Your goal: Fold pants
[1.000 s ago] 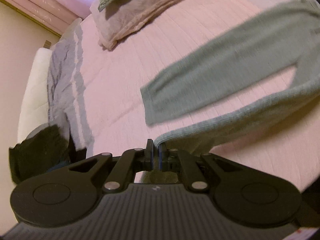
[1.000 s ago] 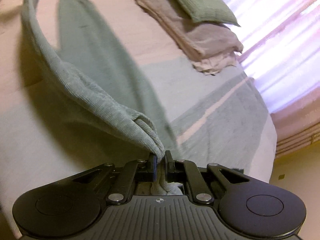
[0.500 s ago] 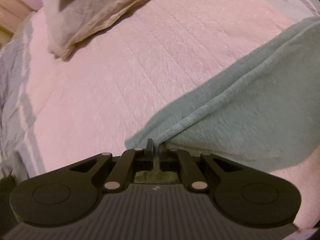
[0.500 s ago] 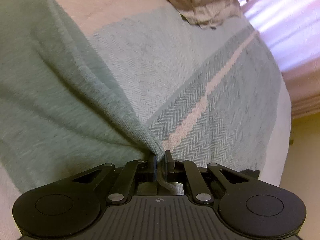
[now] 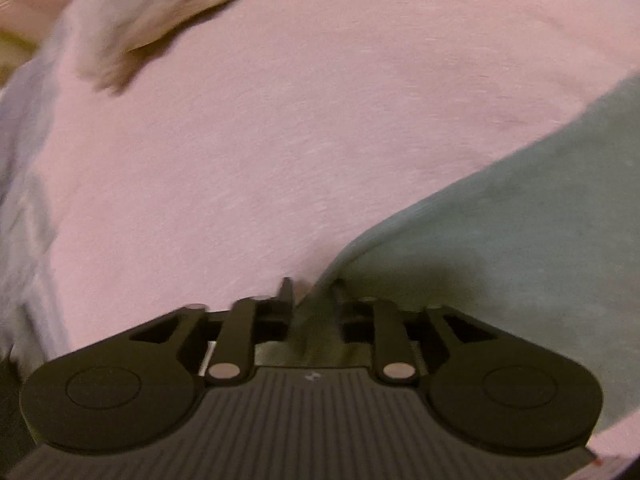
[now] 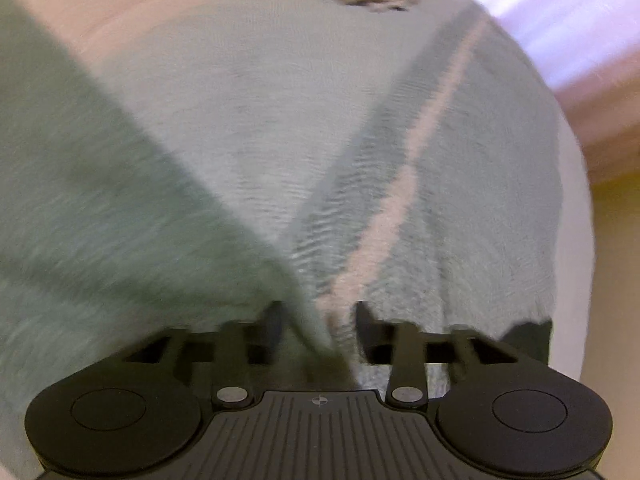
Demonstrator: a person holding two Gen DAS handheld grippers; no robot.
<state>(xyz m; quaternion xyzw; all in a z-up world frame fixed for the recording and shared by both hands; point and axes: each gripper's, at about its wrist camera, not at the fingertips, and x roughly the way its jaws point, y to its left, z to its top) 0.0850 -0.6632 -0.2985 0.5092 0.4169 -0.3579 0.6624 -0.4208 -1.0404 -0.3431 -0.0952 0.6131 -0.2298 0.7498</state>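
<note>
Both tools, left tool (image 5: 311, 289) and right tool (image 6: 318, 312), have parted, releasing green pants (image 5: 520, 248).

no words, brand names or numbers can be read in either view. the only sign is a small crosshair mark (image 6: 319, 401) on the right gripper's ribbed body; the mark at the same spot in the left view is too blurred to make out

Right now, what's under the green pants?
The green pants lie on the pink bedspread, reaching its grey striped part on the right. Anything beneath the cloth itself is hidden.
</note>
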